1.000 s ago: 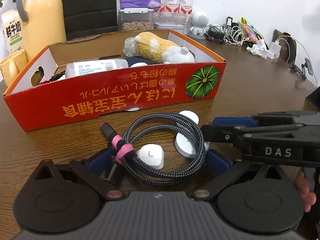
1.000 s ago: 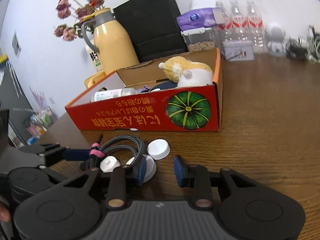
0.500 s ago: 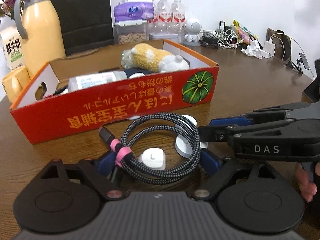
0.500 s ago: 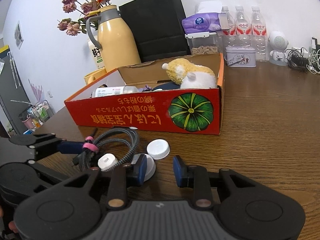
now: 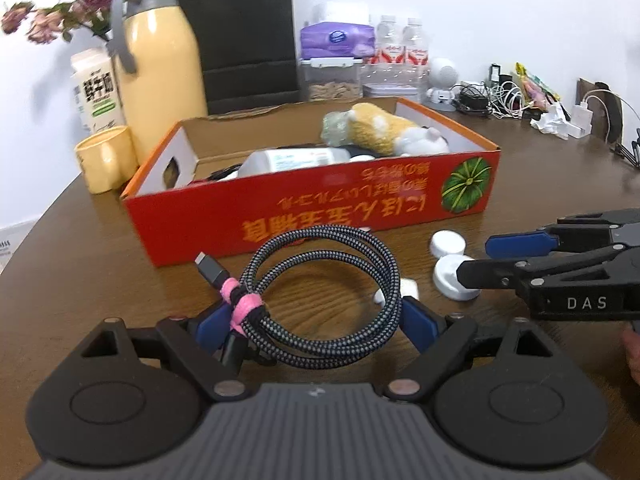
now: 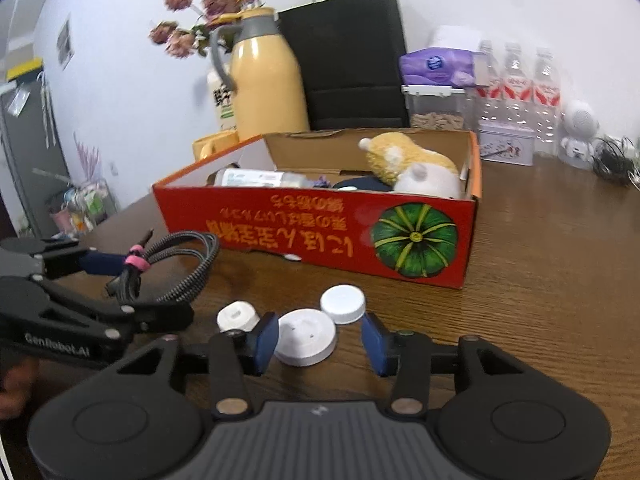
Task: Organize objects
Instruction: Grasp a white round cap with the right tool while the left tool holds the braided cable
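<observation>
Dark brown wood-grain table (image 6: 552,264), seen over my two grippers. Lying directly on it: a red cardboard box printed with a green pumpkin (image 6: 320,232), open at the top; in front of that box, three white pieces, namely a ribbed white screw cap (image 6: 343,304), a wide flat white disc (image 6: 306,342) just beside it, and a small white plug-shaped cap (image 6: 238,316) to the left. Behind the box stand a tall yellow flask with a grey handle (image 5: 156,68), a yellow cup (image 5: 105,159), a black paper bag (image 6: 352,60), clear water bottles (image 6: 516,92) and a small pale tin (image 6: 506,146).
</observation>
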### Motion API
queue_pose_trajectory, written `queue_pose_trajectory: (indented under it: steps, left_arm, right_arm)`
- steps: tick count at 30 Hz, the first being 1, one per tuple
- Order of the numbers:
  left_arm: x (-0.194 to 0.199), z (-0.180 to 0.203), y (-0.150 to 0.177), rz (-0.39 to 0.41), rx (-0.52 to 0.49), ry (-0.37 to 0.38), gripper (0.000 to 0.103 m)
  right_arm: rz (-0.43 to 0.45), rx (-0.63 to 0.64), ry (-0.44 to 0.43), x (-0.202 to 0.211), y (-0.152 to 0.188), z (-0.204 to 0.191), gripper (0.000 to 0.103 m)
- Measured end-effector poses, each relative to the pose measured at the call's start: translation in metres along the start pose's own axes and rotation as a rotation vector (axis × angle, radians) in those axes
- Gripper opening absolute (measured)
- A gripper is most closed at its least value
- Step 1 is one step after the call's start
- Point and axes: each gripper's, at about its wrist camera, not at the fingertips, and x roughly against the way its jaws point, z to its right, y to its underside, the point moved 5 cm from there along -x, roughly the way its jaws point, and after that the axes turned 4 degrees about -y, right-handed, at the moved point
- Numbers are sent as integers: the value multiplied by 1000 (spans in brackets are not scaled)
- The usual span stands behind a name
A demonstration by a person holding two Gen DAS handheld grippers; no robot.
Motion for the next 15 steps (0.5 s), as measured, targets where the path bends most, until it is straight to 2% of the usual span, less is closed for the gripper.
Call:
queue_pose_trajectory:
  steps: [9, 11, 12, 15]
  left_arm:
    - [-2, -6, 7, -1, 34, -11, 89]
    - [-1, -6, 7, 1, 39, -14, 89]
    - [-1, -6, 7, 2, 41, -14, 89]
    - [1, -7, 7, 5, 46, -12, 89]
  right_arm:
    - [-63, 96, 62, -14, 3, -20, 45]
    - [-68, 118, 66, -16, 3, -26, 43]
    - [-66, 123, 66, -16, 3, -29, 38]
    - [-59, 129, 69, -15, 4, -30, 38]
